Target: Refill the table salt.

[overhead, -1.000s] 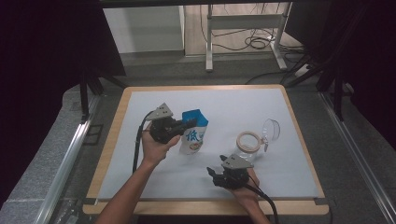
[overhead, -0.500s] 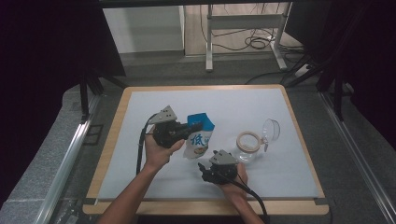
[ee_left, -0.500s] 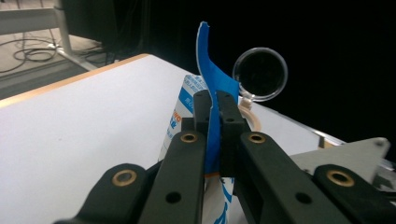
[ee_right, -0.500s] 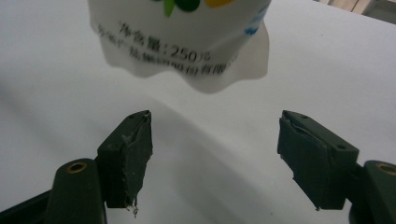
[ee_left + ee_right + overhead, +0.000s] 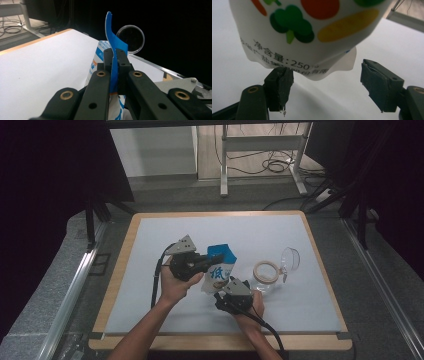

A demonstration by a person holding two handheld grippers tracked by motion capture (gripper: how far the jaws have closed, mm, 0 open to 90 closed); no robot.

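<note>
In the high view the milk carton (image 5: 218,272) stands mid-tabletop, the left tool (image 5: 204,264) at its top from the left and the right tool (image 5: 223,292) just near of its base. The left gripper view shows that tool (image 5: 115,53) clamped on the carton's blue top ridge (image 5: 113,42). In the right gripper view the right tool (image 5: 327,82) gapes, the carton's bottom (image 5: 307,47) just above and beyond it, unheld.

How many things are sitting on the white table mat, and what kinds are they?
Carton: 1
Glass jar: 1
Clear lid: 1
Total: 3
</note>
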